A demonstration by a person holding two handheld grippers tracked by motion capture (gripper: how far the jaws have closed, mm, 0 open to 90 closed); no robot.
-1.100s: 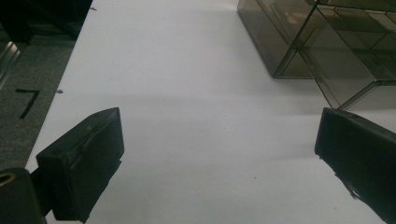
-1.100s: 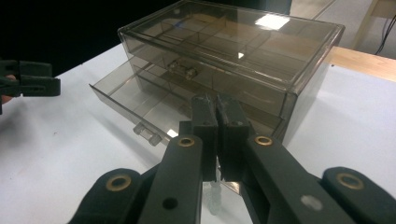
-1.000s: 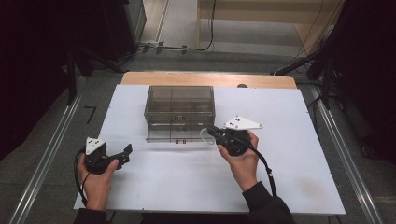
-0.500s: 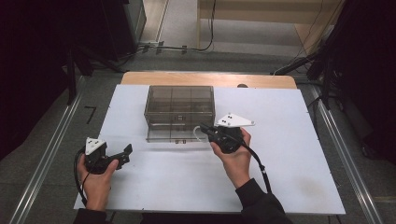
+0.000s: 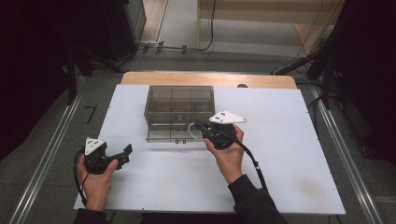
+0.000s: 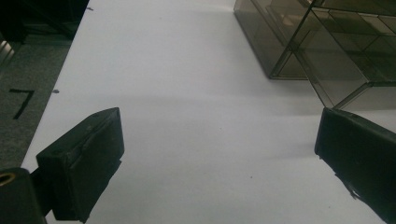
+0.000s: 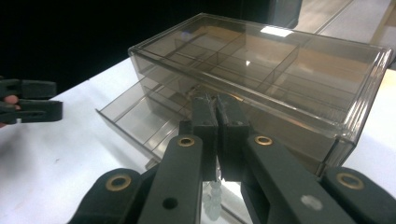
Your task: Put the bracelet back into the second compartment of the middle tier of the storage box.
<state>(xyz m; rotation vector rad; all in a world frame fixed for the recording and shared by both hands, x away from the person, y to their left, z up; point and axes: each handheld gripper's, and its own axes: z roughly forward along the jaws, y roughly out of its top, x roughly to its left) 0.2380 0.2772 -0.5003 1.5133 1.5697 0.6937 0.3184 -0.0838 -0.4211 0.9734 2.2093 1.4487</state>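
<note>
White table top [image 5: 289,154] carries one thing here: a smoky clear drawer box [image 5: 180,105] sitting toward the far side, left of the middle (its bottom drawer [image 7: 135,119] juts out over the near surface), wooden edge [image 5: 210,78] behind it.

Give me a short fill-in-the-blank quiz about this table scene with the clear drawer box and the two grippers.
1. The lower drawer of the smoky plastic box is pulled partly ____.
2. The jaws of the right gripper are pressed ____ near the box's front.
3. The left gripper has its jaws spread ____ over the bare white table.
4. Something white hangs below the right gripper; it looks like a string of small ____.

Missing words: open; shut; open; beads
</note>
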